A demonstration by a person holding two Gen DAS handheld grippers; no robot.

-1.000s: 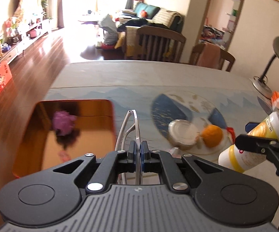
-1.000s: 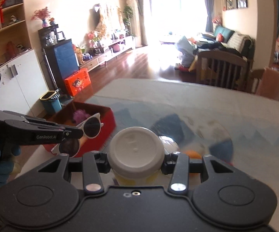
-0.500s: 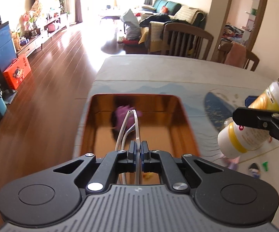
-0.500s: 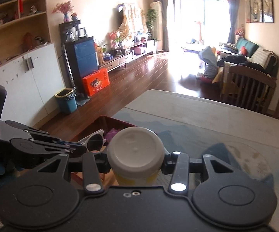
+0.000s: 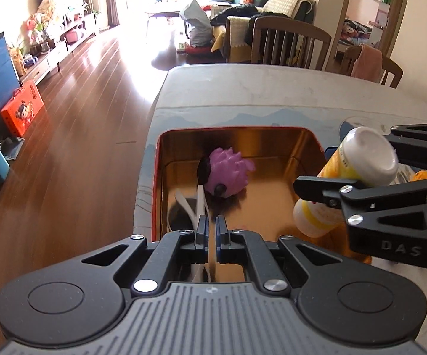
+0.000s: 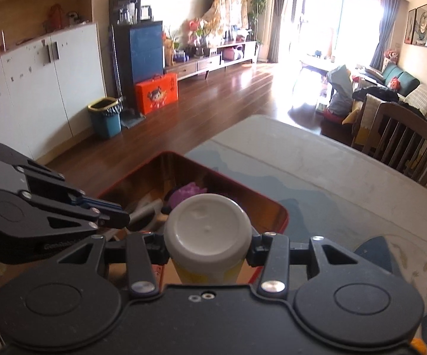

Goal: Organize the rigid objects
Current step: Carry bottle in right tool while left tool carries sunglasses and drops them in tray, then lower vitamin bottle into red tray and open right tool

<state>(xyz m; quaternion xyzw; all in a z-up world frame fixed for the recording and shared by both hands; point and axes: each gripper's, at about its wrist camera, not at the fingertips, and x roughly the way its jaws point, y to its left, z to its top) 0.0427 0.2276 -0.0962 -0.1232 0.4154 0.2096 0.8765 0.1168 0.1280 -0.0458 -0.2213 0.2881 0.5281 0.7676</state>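
A red tin box with a shiny gold inside [image 5: 308, 145] [image 6: 281, 213] sits at the table's left end. In it lie a purple spiky toy [image 5: 228, 171] [image 6: 188, 192] and white-framed sunglasses [image 5: 189, 210], which have dropped below my left gripper [image 5: 210, 224]. Its jaws stand slightly apart over the box with nothing between them. My right gripper [image 6: 207, 236] is shut on a white and yellow bottle [image 6: 207, 230] [image 5: 358, 171], held tilted over the box's right rim.
The table [image 5: 272, 88] has a blue-patterned cloth. An orange object [image 5: 423, 174] lies behind the right gripper. Wooden chairs [image 5: 287, 44] stand at the far edge. The table's left edge drops to the wooden floor [image 5: 65, 148].
My left gripper opened slightly and the sunglasses fell into the box. My right gripper carried the bottle left, to the box's right rim.
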